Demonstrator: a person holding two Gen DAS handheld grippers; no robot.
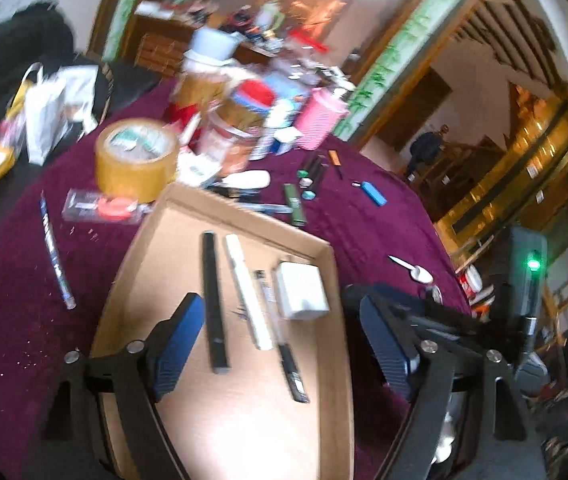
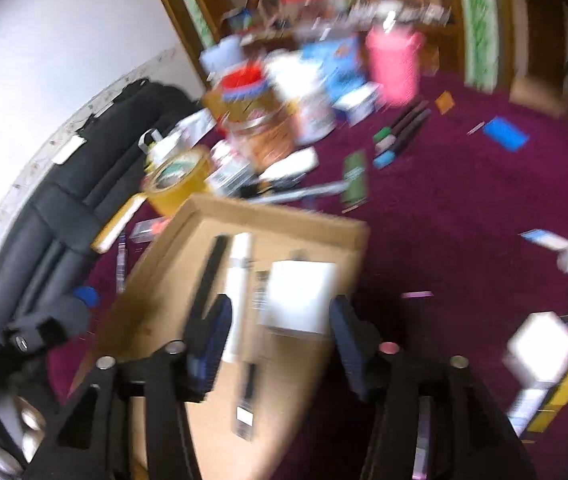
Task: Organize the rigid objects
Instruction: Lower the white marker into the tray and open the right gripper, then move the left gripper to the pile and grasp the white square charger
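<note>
Both sets of tongs, left tongs (image 1: 280,336) and right tongs (image 2: 280,344), were spread wide with nothing in them, hovering over the cardboard tray (image 1: 326,256). Just ahead of them in the tray lay a black stick (image 1: 214,300), a white marker (image 1: 246,292) and a white box (image 1: 302,290). My worry: the right view was badly blurred, so a rushed grab could knock the tray. Further out, loose pens and a tape roll (image 1: 136,158) cluttered the maroon table (image 1: 372,236), with a messy room behind.
</note>
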